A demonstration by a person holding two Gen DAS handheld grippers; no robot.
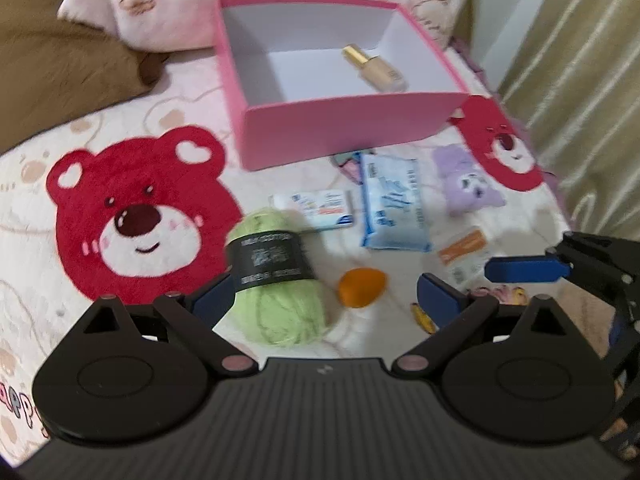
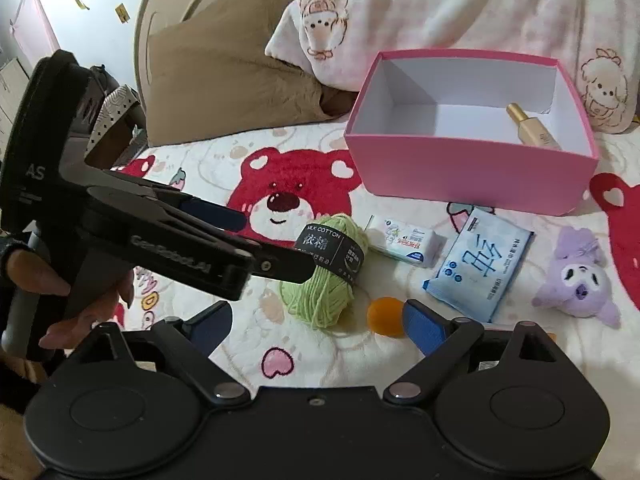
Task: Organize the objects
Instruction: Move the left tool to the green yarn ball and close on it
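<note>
A pink box [image 1: 344, 128] [image 2: 472, 168] stands on the bed with a gold-capped bottle [image 1: 374, 68] [image 2: 534, 130] inside. In front of it lie a green yarn ball [image 1: 280, 284] [image 2: 324, 276], an orange sponge [image 1: 362, 286] [image 2: 384, 314], a small tissue pack [image 1: 320, 208] [image 2: 408, 242], a blue wipes pack [image 1: 394, 204] [image 2: 480, 268] and a purple plush [image 1: 466, 184] [image 2: 580, 280]. My left gripper [image 1: 324, 298] [image 2: 276, 240] is open; the yarn touches its left finger. My right gripper [image 2: 316, 322] is open and empty above the sponge; one of its fingers [image 1: 520, 269] shows in the left wrist view.
An orange-and-white sachet [image 1: 462, 254] and small yellow items [image 1: 424, 318] lie near the right. A brown pillow [image 2: 232, 84] and pink bedding [image 2: 460, 4] lie behind the box. A curtain [image 1: 580, 60] hangs on the right. The blanket has red bear prints [image 1: 136, 216].
</note>
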